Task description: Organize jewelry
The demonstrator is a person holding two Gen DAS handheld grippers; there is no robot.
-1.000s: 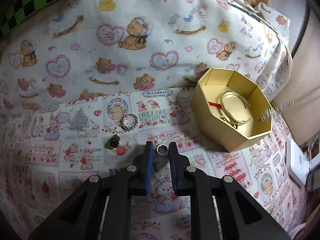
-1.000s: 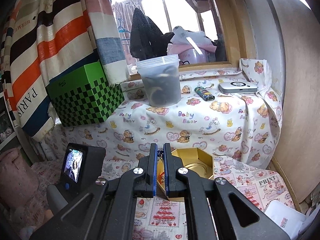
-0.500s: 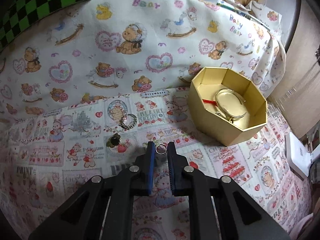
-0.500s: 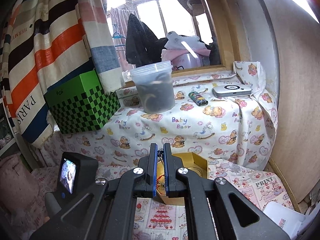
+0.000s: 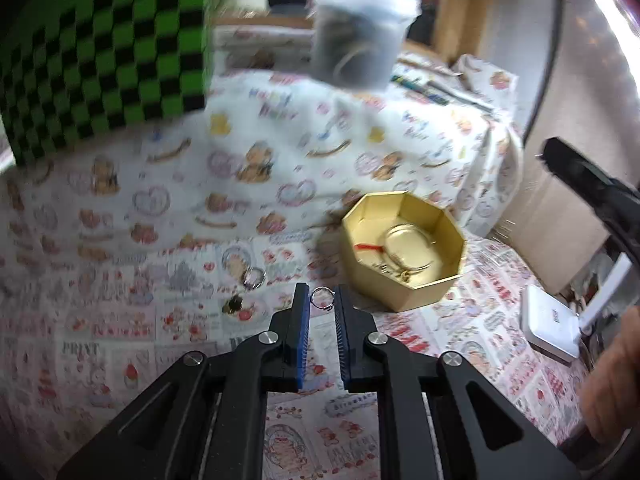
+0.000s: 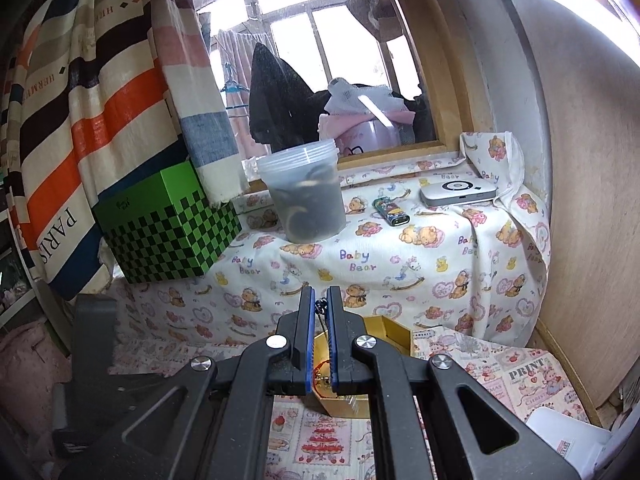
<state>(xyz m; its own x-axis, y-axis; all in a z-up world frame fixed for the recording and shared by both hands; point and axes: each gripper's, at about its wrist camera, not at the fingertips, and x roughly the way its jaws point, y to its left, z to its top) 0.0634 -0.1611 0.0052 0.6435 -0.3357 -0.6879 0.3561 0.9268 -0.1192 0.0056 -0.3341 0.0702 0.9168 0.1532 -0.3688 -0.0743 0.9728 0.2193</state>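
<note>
Between the left gripper's (image 5: 322, 300) narrowly parted fingers sat a small silver ring (image 5: 322, 298); at two o'clock stood the gold octagonal cardboard box (image 5: 404, 248), while the right gripper (image 6: 319, 300) pinched a thin dark chain (image 6: 320, 305).

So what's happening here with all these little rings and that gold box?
A person is sorting jewelry with two handheld grippers. The left gripper holds a small silver ring between its fingertips, lifted off the cloth, just left of the open gold box, which already holds a bangle. Two more rings, a sparkly ring and a dark-stone ring, lie on the printed cloth. The right gripper hangs above the box, nearly shut on a thin chain.
</note>
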